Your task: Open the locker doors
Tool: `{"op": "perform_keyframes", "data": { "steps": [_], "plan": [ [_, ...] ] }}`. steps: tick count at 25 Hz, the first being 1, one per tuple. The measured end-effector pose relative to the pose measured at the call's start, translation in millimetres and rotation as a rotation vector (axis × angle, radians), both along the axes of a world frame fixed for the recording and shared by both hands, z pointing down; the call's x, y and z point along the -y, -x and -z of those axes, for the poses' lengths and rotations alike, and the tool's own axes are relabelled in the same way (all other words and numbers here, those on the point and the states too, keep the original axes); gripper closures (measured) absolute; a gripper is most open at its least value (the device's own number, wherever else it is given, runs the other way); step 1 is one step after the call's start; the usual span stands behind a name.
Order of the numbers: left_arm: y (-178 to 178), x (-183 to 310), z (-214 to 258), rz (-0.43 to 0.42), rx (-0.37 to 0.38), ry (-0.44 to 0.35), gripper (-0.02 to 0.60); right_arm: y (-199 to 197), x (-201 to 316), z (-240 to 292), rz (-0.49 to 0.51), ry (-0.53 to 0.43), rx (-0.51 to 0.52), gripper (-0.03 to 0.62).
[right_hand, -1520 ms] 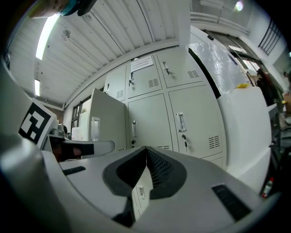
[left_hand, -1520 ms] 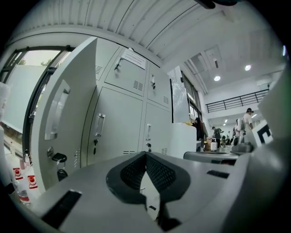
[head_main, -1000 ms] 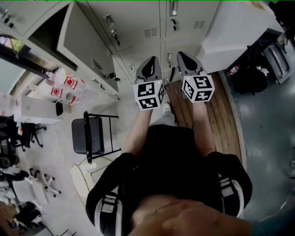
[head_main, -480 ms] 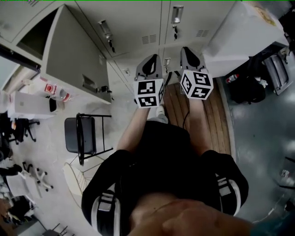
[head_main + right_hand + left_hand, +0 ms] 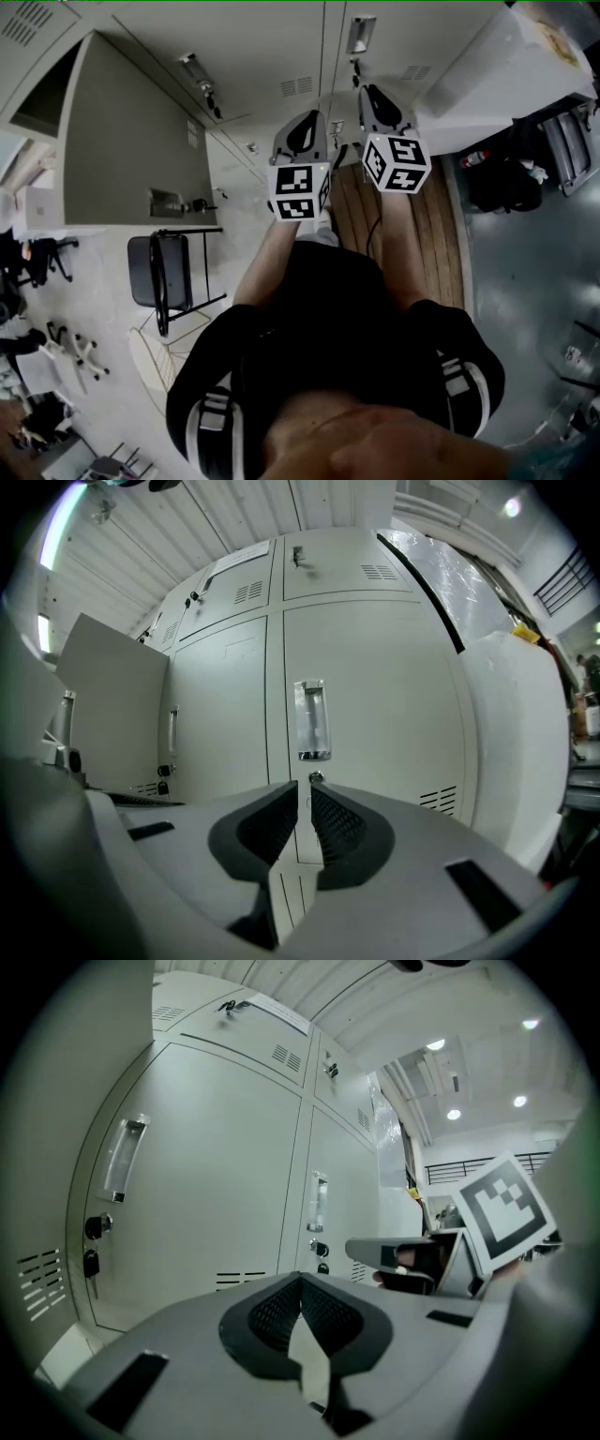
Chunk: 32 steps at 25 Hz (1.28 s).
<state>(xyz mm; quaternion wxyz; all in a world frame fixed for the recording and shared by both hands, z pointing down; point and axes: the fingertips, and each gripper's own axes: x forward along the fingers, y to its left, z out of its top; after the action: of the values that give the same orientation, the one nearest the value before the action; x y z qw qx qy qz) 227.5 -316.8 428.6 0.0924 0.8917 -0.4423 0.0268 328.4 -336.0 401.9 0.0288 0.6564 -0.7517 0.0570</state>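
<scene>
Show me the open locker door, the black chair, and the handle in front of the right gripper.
open locker door [image 5: 131, 131], head view, flat face.
black chair [image 5: 141, 272], head view, seat.
handle [image 5: 311, 720], right gripper view, clear middle.

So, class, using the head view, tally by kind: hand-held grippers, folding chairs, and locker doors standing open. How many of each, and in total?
Hand-held grippers: 2, the left hand-held gripper and the right hand-held gripper
Folding chairs: 1
Open locker doors: 1
Total: 4
</scene>
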Motion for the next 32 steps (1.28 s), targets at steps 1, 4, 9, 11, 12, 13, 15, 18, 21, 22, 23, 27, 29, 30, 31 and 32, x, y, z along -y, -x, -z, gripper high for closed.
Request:
{"op": "perform_keyframes", "data": {
  "steps": [1, 4, 9, 11, 12, 13, 15, 18, 21, 22, 23, 27, 29, 30, 31, 32],
  "plan": [
    [0, 4, -2, 0.006, 0.004, 0.002, 0.572, 0, 6, -1, 0.007, 0.002, -0.005, 0.553],
    [-1, 17, -8, 0.026, 0.024, 0.013, 0.572, 1, 21, -5, 0.019, 0.01, -0.026, 0.553],
    [-8, 34, -12, 0.035, 0.019, 0.021, 0.572, -1, 38, -13, 0.029, 0.016, -0.046, 0.553],
    [-11, 39, -14, 0.037, 0.013, 0.026, 0.572, -1, 44, -15, 0.037, 0.019, -0.054, 0.553],
    [-13, 41, -16, 0.037, 0.01, 0.03, 0.571, -1, 46, -16, 0.039, 0.025, -0.058, 0.553],
    [-14, 42, -16, 0.037, 0.008, 0.032, 0.572, -1, 47, -18, 0.039, 0.028, -0.061, 0.553],
    [-16, 47, -18, 0.04, 0.006, 0.037, 0.571, -3, 49, -18, 0.033, 0.023, -0.053, 0.553],
    [-16, 55, -24, 0.052, 0.007, 0.047, 0.572, -5, 50, -17, 0.032, 0.01, -0.019, 0.554],
    [-15, 59, -27, 0.062, 0.003, 0.053, 0.572, -6, 50, -18, 0.048, 0.01, 0.042, 0.557],
    [-16, 61, -29, 0.061, 0.004, 0.055, 0.571, -6, 50, -18, 0.053, 0.009, 0.069, 0.557],
    [-17, 61, -30, 0.059, 0.006, 0.056, 0.572, -7, 50, -18, 0.058, 0.007, 0.1, 0.557],
    [-24, 63, -29, 0.042, 0.012, 0.055, 0.572, -9, 50, -20, 0.071, 0.01, 0.223, 0.557],
    [-28, 63, -27, 0.033, 0.015, 0.054, 0.572, -9, 48, -20, 0.075, 0.018, 0.265, 0.558],
    [-30, 63, -27, 0.029, 0.015, 0.053, 0.572, -9, 48, -21, 0.079, 0.021, 0.293, 0.559],
    [-31, 64, -27, 0.027, 0.016, 0.052, 0.571, -10, 48, -21, 0.086, 0.022, 0.327, 0.559],
    [-32, 66, -27, 0.025, 0.017, 0.049, 0.572, -11, 49, -20, 0.095, 0.021, 0.367, 0.559]
  ]
}}
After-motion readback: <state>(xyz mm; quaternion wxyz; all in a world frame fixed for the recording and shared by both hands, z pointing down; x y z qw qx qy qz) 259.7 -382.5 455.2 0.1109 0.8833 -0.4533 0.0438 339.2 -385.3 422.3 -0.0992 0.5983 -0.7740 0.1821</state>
